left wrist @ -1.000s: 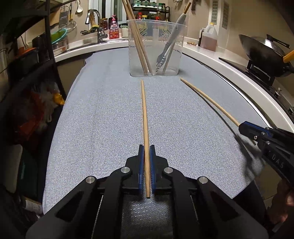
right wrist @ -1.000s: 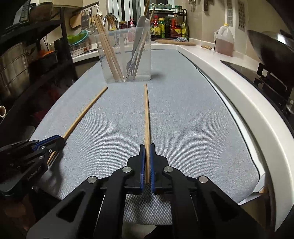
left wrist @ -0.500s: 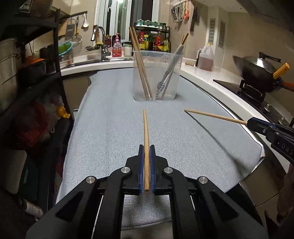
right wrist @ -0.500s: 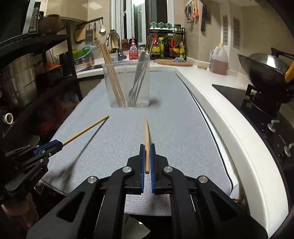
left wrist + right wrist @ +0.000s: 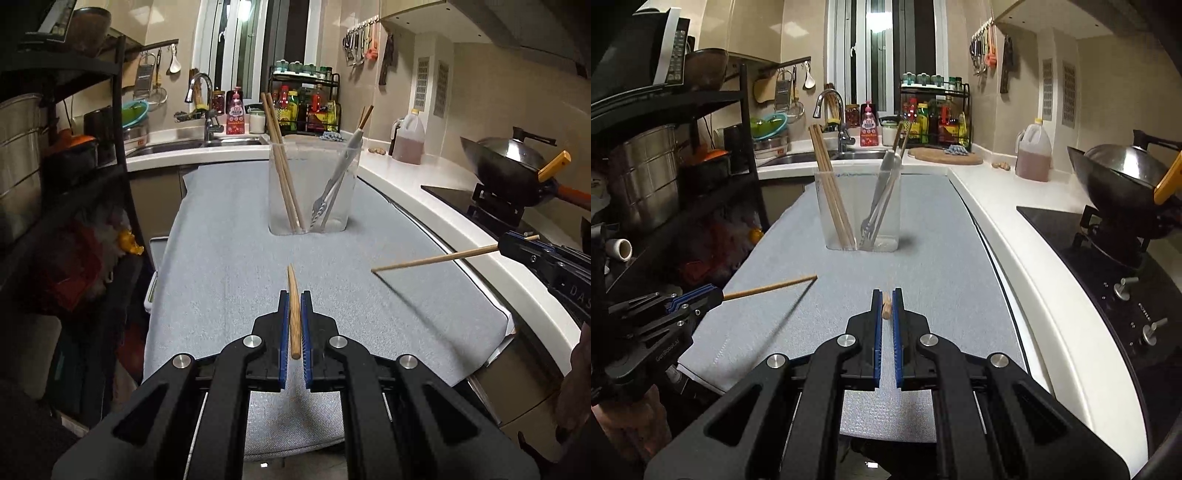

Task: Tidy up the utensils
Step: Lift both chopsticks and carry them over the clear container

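Note:
My left gripper (image 5: 294,299) is shut on a wooden chopstick (image 5: 293,310) that points forward, lifted above the grey mat (image 5: 229,258). My right gripper (image 5: 886,295) is shut on a second chopstick (image 5: 886,308), seen almost end-on. Each gripper shows in the other's view: the right one (image 5: 517,245) holds its chopstick (image 5: 436,259) in the air, the left one (image 5: 701,297) holds its chopstick (image 5: 772,286) likewise. A clear holder (image 5: 314,192) stands ahead on the mat with two chopsticks (image 5: 282,166) and a grey fork (image 5: 334,188); it also shows in the right wrist view (image 5: 862,212).
A wok (image 5: 509,170) sits on the stove at the right, with an oil jug (image 5: 408,142) behind. A sink with faucet (image 5: 201,96) and a bottle rack (image 5: 306,107) are at the back. A black shelf rack (image 5: 74,155) stands left.
Both grippers have lifted their chopsticks off the mat and tilted them upward. The views have risen, and the chopsticks look foreshortened now.

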`<state>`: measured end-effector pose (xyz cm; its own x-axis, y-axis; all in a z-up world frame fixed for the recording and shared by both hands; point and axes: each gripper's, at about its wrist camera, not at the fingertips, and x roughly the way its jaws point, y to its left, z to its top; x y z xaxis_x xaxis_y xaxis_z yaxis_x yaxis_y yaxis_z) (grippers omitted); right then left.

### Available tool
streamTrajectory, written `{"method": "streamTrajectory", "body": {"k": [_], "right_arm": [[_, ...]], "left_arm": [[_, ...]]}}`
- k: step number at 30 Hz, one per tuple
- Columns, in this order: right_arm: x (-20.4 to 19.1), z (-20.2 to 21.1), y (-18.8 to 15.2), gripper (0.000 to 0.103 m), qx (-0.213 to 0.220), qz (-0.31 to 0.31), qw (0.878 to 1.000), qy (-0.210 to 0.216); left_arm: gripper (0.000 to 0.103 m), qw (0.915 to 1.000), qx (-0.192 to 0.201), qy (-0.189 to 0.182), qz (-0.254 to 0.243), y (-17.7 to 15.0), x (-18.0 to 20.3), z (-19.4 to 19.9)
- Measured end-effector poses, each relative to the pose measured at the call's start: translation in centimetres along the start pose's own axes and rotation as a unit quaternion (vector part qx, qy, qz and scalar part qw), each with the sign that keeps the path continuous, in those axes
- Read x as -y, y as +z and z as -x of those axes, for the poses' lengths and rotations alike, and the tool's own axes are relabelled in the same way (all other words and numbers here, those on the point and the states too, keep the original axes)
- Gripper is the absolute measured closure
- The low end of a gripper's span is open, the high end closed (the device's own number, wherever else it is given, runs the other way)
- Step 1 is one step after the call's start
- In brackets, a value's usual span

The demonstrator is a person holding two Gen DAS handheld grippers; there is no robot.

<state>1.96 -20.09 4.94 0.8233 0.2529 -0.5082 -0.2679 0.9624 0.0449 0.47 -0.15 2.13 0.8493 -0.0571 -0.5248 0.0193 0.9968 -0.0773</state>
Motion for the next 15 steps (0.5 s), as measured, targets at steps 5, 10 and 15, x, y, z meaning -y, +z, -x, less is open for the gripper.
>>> {"method": "streamTrajectory", "body": {"k": [5, 10, 15], "right_arm": [[0.0, 0.9, 1.9, 0.098, 0.017, 0.0, 1.0, 0.007], [-0.1, 1.3, 3.6, 0.098, 0.029, -0.001, 1.0, 0.011], [-0.7, 1.5, 5.6, 0.098, 0.041, 0.006, 0.999, 0.017]], "left_arm": [[0.097, 0.9998, 0.02, -0.006, 0.0, 2.2, -0.2, 1.0], [0.097, 0.9995, 0.029, -0.013, 0.002, 4.5, -0.8, 1.5], [0.097, 0.9995, 0.024, -0.022, 0.001, 7.1, -1.3, 1.6]]}}
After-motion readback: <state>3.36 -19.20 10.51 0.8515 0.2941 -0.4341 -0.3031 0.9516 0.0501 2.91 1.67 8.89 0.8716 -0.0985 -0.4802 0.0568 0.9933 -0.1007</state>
